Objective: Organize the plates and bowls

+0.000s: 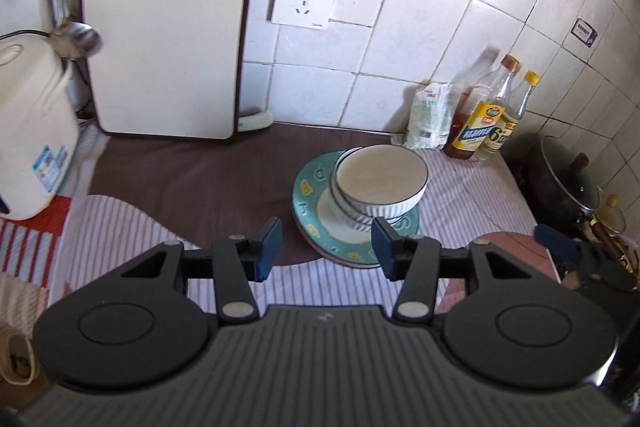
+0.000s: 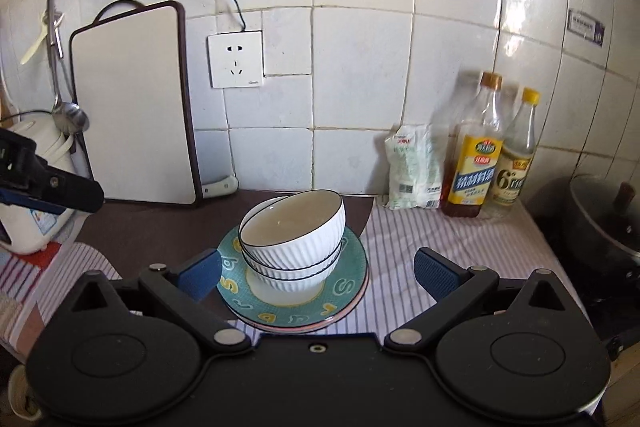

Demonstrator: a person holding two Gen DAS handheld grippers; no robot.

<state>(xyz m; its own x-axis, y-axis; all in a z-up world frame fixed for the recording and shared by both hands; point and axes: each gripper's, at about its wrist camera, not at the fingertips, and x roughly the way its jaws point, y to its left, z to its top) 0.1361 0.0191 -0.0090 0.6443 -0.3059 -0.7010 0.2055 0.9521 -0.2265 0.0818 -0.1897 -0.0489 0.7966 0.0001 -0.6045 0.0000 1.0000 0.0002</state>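
Note:
White ribbed bowls [image 1: 380, 183] [image 2: 294, 233] are stacked in a tilted pile on a teal plate with yellow letters [image 1: 310, 211] [image 2: 348, 285]. A pink-rimmed plate lies under the teal one. My left gripper [image 1: 326, 247] is open and empty, just in front of the stack and slightly left of it. My right gripper [image 2: 316, 273] is open and empty, its fingers either side of the front of the plates, not touching. The right gripper also shows at the right edge of the left wrist view [image 1: 560, 241].
A cutting board [image 1: 164, 39] leans on the tiled wall at back left, beside a white rice cooker [image 1: 28, 143] and a hanging ladle [image 1: 76, 39]. Sauce bottles [image 2: 476, 163] and a white packet [image 2: 412, 171] stand at back right. A dark lidded pot [image 2: 604, 219] sits far right.

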